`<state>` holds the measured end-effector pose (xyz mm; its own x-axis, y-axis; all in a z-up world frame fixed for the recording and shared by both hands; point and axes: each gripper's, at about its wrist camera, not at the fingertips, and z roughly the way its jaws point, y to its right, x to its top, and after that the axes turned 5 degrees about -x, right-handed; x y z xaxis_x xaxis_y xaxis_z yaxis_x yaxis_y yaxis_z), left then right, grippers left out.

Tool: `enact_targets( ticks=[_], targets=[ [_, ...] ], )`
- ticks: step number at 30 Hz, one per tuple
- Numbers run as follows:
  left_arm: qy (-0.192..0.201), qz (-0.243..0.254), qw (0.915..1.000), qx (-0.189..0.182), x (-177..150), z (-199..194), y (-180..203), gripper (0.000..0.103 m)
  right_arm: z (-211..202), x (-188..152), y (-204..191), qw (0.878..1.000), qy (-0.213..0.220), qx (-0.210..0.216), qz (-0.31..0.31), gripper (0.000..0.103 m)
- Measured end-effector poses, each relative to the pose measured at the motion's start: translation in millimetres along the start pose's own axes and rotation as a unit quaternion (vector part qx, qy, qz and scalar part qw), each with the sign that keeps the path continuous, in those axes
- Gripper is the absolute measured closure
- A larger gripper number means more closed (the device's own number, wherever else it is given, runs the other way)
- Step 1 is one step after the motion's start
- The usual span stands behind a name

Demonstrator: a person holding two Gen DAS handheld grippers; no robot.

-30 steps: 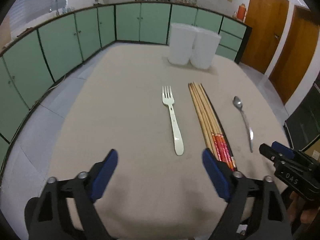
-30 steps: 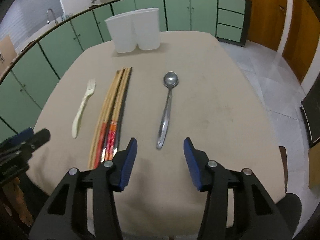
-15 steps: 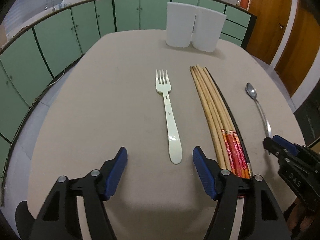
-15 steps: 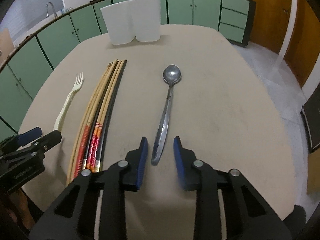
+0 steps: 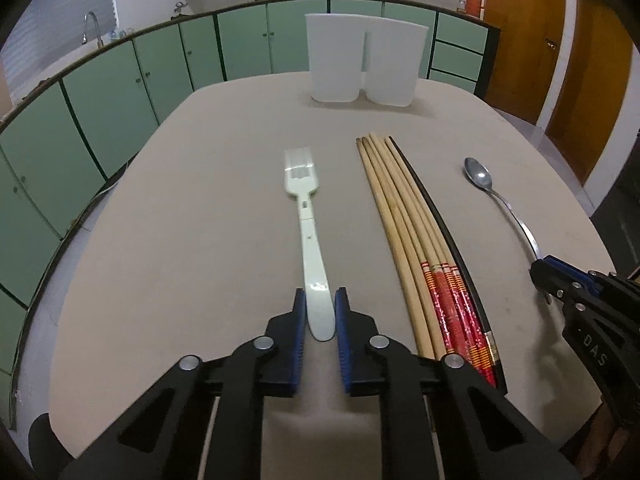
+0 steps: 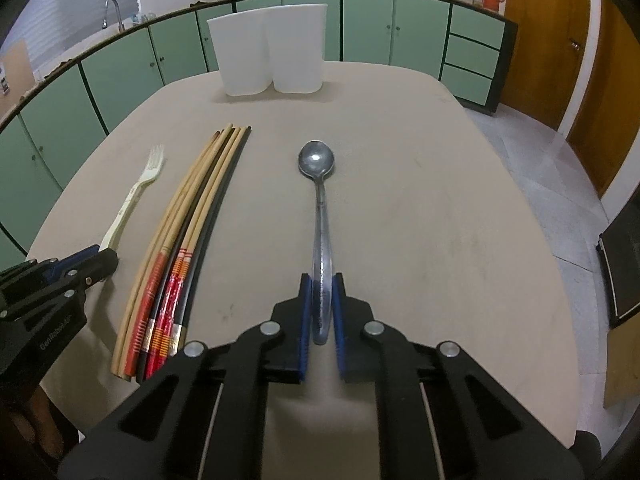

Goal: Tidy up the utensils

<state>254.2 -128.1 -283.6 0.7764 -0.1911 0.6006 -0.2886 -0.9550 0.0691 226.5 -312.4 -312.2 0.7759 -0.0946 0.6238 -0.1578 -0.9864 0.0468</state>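
A cream plastic fork (image 5: 308, 232) lies on the beige table (image 5: 200, 240), tines pointing away. My left gripper (image 5: 319, 298) is shut on the fork's handle end. A bundle of wooden chopsticks (image 5: 416, 240) with red ends lies to its right. A metal spoon (image 6: 322, 216) lies further right; my right gripper (image 6: 321, 284) is shut on the spoon's handle. The fork (image 6: 134, 196) and chopsticks (image 6: 188, 232) also show in the right wrist view. Both utensils still rest on the table.
A white two-compartment holder (image 5: 362, 64) stands at the table's far end; it also shows in the right wrist view (image 6: 268, 48). Green cabinets (image 5: 120, 92) curve around the left and back. Wooden doors (image 5: 560, 60) stand at the right.
Both grippers moved forward and down to the table and closed. The left shut on the fork's handle, the right on the spoon's handle.
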Motion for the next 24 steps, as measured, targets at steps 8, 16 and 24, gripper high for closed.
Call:
enact_targets(
  ticks=[8,16,24],
  targets=[
    [-0.002,-0.014,0.9999,-0.009,5.0,-4.1,-3.8,0.09,-17.8,7.2,3.8,1.0,0.009,0.009,0.007,0.094],
    [0.025,-0.027,0.999,-0.025,25.9,-32.5,-13.7,0.09,-46.4,31.9,1.6,0.999,0.031,0.012,0.001,0.094],
    [0.056,-0.016,0.9975,-0.039,57.6,-62.5,-23.5,0.09,-60.7,57.3,3.8,0.999,0.037,0.012,-0.017,0.094]
  ],
)
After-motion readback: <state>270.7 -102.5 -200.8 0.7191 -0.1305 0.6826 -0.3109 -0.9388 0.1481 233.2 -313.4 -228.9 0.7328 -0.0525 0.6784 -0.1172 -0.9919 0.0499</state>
